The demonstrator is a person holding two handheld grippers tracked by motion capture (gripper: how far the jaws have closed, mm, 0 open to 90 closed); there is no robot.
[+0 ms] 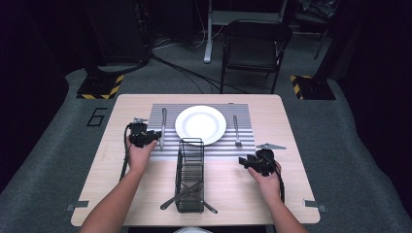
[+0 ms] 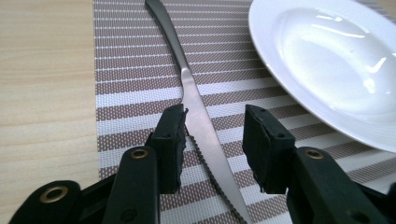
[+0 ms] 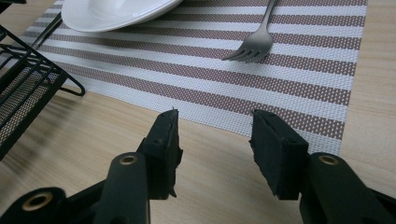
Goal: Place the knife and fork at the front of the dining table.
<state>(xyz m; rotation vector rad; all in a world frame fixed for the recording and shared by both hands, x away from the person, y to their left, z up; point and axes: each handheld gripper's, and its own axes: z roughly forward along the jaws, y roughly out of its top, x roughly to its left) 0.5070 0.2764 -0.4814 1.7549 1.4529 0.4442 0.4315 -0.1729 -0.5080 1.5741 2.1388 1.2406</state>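
A steel knife (image 1: 163, 127) (image 2: 196, 107) lies on the striped placemat (image 1: 218, 149) (image 2: 130, 70), left of the white plate (image 1: 200, 124) (image 2: 327, 60). My left gripper (image 1: 156, 136) (image 2: 212, 116) hovers open just over its serrated blade, which runs between the jaws close to the left one; the pads do not press on it. A fork (image 1: 236, 130) (image 3: 257, 44) rests on the mat right of the plate. My right gripper (image 1: 241, 161) (image 3: 215, 119) is open over bare wood just short of the mat's near edge, with nothing between its jaws.
A black wire cutlery rack (image 1: 189, 174) (image 3: 23, 88) stands mid-table in front of the plate, with several utensils (image 1: 187, 194) sticking out at its near end. A folding chair (image 1: 255, 46) stands beyond the table's far edge.
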